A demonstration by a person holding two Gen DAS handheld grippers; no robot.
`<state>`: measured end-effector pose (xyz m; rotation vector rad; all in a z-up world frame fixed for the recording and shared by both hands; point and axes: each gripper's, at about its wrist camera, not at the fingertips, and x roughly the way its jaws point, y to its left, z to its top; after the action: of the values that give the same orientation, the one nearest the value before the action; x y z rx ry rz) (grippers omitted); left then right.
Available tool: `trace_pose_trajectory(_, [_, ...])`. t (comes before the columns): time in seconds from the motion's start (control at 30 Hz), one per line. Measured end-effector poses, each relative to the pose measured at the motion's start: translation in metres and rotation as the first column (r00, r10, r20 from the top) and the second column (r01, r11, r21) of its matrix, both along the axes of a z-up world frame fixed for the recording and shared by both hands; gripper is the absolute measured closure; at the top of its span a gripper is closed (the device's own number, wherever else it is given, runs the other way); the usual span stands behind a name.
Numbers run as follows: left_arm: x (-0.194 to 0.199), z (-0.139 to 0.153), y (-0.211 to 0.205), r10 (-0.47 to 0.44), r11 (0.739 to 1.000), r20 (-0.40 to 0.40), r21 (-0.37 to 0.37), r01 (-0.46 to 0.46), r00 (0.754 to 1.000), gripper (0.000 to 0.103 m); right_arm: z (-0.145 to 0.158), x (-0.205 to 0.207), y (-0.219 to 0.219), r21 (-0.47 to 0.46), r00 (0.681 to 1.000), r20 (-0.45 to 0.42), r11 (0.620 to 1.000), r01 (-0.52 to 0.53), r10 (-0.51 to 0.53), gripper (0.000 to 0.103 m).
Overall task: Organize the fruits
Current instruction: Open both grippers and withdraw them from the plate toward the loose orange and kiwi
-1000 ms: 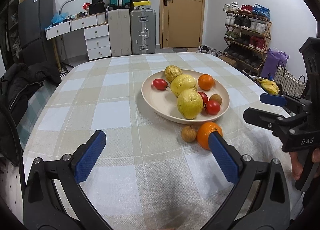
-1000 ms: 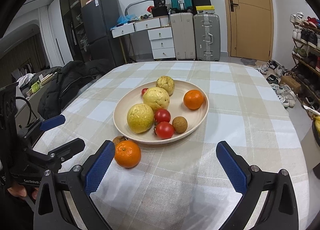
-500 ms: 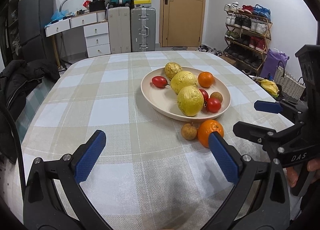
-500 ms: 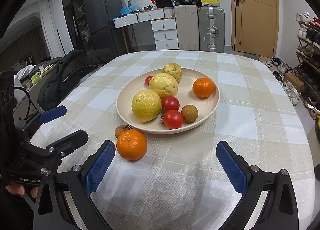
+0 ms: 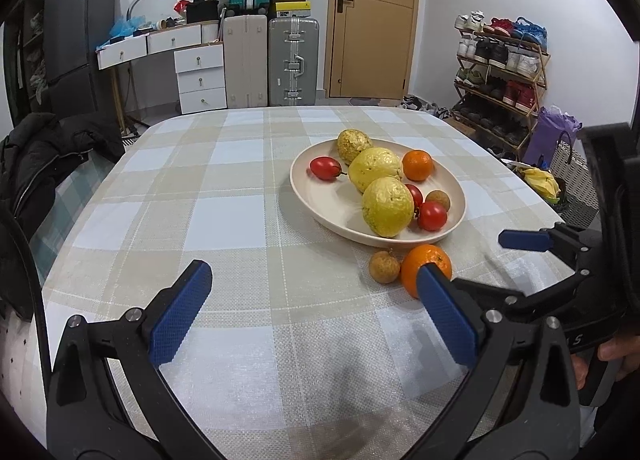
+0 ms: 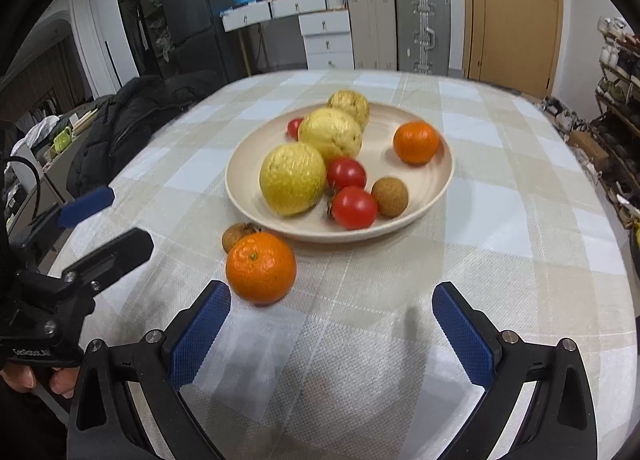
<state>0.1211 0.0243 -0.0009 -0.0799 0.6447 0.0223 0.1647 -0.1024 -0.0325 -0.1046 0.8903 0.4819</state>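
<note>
checked tablecloth [image 5: 224, 220], plate [image 6: 436, 184] mid-table. right gripper [image 6: 328, 324] has slid closer to the loose orange [image 6: 261, 268] by the plate's near rim, fingers spread, so grab's next. left gripper [image 5: 316, 312] spread too, empty.

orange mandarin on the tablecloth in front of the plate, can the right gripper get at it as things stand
Probably yes. The loose orange mandarin lies just ahead of the open right gripper, slightly left of its gap, nothing between them. The small brown longan and cream plate sit behind it, so a small leftward shift should do.
</note>
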Motion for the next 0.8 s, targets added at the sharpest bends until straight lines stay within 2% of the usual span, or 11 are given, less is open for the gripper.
trace_pose_trajectory(0.17, [0.000, 0.000, 0.000, 0.000, 1.000, 0.000, -0.001, 0.000, 1.000, 0.001, -0.008, 0.000, 0.007, -0.005, 1.000, -0.027, 1.000, -0.007, 0.007, 0.001])
trace_pose_trajectory(0.27, [0.000, 0.000, 0.001, 0.000, 1.000, 0.001, -0.002, 0.000, 1.000, 0.001, -0.008, 0.001, 0.010, 0.020, 0.999, -0.038, 1.000, -0.017, 0.018, 0.005])
trace_pose_trajectory(0.6, [-0.001, 0.001, -0.004, -0.006, 1.000, 0.001, 0.008, 0.006, 1.000, 0.001, -0.008, 0.001, 0.025, 0.045, 0.996, -0.054, 0.996, -0.071, 0.073, 0.032])
trace_pose_trajectory(0.8, [-0.002, 0.000, -0.005, -0.007, 1.000, 0.001, 0.009, 0.007, 1.000, 0.001, -0.007, 0.002, 0.024, 0.108, 0.994, -0.074, 0.991, -0.076, 0.084, 0.055])
